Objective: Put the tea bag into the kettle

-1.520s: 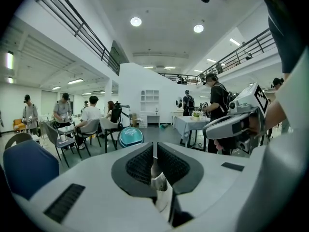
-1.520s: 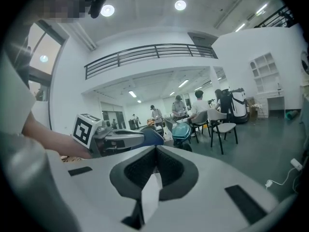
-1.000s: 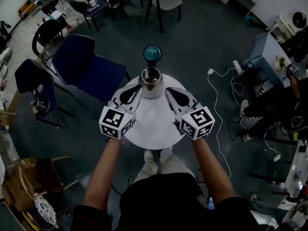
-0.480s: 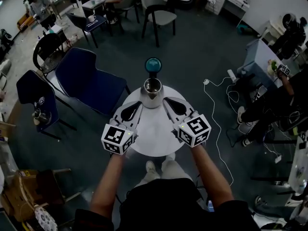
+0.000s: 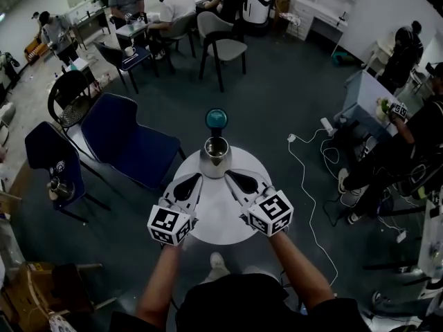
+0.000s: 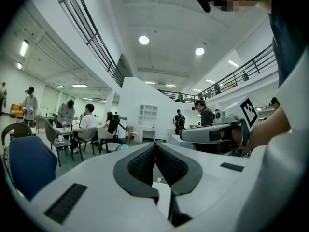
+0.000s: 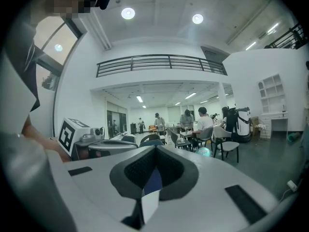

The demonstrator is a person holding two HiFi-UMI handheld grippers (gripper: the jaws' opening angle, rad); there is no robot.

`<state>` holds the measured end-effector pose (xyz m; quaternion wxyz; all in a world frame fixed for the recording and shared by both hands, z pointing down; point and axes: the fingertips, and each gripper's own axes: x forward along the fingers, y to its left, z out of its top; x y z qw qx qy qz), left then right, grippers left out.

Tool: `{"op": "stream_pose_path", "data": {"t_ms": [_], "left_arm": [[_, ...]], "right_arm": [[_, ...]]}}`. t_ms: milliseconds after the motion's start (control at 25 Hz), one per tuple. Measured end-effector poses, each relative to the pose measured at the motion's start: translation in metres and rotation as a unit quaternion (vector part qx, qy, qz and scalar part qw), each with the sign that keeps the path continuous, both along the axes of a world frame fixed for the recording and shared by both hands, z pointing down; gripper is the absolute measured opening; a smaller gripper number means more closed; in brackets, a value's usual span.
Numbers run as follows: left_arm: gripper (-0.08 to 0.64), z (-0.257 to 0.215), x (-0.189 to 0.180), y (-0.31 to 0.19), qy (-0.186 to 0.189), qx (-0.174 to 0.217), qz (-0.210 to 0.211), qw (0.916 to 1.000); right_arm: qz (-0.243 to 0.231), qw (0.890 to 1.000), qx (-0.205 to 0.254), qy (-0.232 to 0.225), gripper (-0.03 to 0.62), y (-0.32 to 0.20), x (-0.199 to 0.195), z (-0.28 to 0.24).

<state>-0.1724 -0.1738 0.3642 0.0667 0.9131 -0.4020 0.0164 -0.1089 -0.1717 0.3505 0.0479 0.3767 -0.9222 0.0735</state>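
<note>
Your left gripper (image 5: 198, 177) and right gripper (image 5: 228, 174) hang side by side over the near half of the round white bench (image 5: 218, 214), tips angled inward toward each other; in the left gripper view the jaws are clenched, the dark pads meeting at the tips with nothing caught between them; in the right gripper view the jaws are likewise pressed together at the tips, and only bench and a blue chair show through the gap behind them; the tea bag cannot be made out in any view; the steel kettle (image 5: 215, 156) stands open-topped at the bench's far edge, just ahead of both grippers; a teal round thing (image 5: 217, 118) sits just beyond it; farther left is the blue chair (image 5: 128, 140).
</note>
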Motion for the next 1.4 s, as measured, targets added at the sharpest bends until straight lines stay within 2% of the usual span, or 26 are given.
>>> {"op": "stream_pose_path", "data": {"t_ms": [240, 440, 720, 1120, 1400], "left_arm": [[0.017, -0.004, 0.016, 0.013, -0.002, 0.003, -0.001, 1.0000], [0.017, -0.009, 0.043, 0.030, -0.007, 0.007, 0.004, 0.9999], [0.017, -0.020, 0.083, 0.068, -0.034, 0.021, 0.027, 0.9988], [0.017, -0.042, 0.121, 0.129, -0.036, 0.034, 0.020, 0.9986], [0.017, -0.049, 0.135, 0.176, -0.039, 0.040, 0.010, 0.9984]], "right_arm": [[-0.002, 1.000, 0.002, -0.003, 0.017, 0.015, 0.017, -0.002], [-0.005, 1.000, 0.004, -0.008, 0.017, 0.032, 0.039, -0.008], [-0.013, 1.000, 0.019, -0.017, 0.017, 0.068, 0.067, -0.024], [-0.019, 0.999, 0.029, -0.027, 0.017, 0.128, 0.107, -0.041], [-0.029, 0.999, 0.038, -0.024, 0.017, 0.173, 0.125, -0.048]]}}
